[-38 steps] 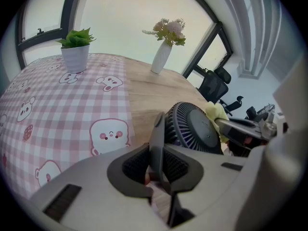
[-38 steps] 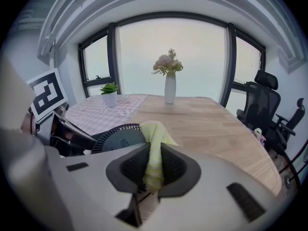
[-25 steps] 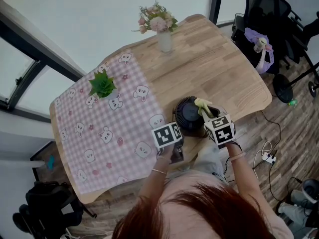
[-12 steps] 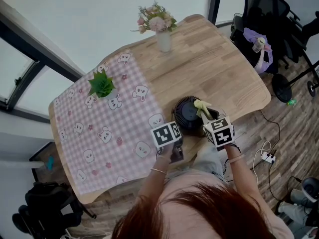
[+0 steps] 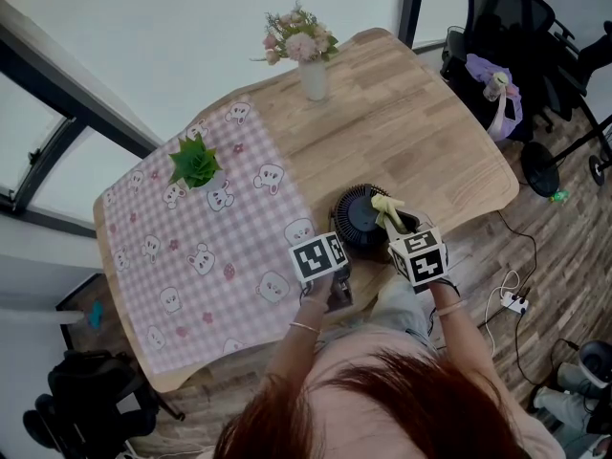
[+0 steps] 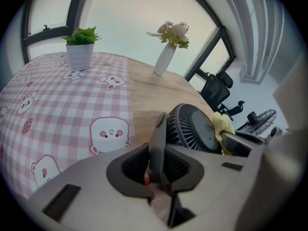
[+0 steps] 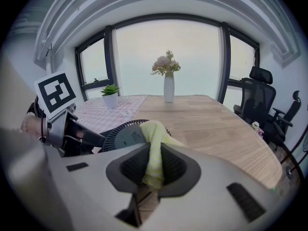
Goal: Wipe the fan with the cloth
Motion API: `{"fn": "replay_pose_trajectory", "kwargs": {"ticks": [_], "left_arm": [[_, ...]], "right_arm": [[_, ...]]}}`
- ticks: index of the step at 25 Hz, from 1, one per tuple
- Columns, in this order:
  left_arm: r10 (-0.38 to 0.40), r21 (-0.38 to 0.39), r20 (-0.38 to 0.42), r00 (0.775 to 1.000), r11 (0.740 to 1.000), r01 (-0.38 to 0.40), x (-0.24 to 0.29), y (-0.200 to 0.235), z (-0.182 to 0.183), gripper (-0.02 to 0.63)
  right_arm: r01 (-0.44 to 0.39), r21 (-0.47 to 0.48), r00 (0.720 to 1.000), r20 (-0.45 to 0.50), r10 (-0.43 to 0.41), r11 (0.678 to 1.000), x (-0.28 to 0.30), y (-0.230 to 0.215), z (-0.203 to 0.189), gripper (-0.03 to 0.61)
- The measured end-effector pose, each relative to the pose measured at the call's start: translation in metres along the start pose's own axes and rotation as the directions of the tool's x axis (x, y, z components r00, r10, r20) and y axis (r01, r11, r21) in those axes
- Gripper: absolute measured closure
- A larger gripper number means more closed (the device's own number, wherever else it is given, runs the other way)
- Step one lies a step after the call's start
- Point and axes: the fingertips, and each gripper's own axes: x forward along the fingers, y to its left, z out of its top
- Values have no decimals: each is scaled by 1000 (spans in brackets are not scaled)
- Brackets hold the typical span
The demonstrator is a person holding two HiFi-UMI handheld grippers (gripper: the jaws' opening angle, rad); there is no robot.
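wooden table [image 5: 421, 132], half under a pink bear-print tablecloth [image 5: 191, 247], carried the black fan [image 5: 361, 216] close to its near edge. my right gripper [image 7: 153, 166] was clamped on the yellow cloth [image 7: 155, 136], whose free end lay on the grille's near-right side, so i judged wiping under way, with most of the grille and rim left. my left gripper [image 6: 156, 166] pinched a thin dark bar [image 6: 158, 136], seemingly the fan's stand, its jaws just easing wider. the round grille faced nearly straight up, slightly tilted, the bar running from its rim toward me.
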Motion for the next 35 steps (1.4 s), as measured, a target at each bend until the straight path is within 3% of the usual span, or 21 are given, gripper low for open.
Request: {"fn": "replay_pose_trajectory", "kwargs": {"ticks": [35], "left_arm": [[5, -3, -7, 1000, 1000, -5, 0, 1, -1, 548]], "right_arm": [[-27, -5, 1000, -16, 27, 1000, -12, 21, -10, 528]]}}
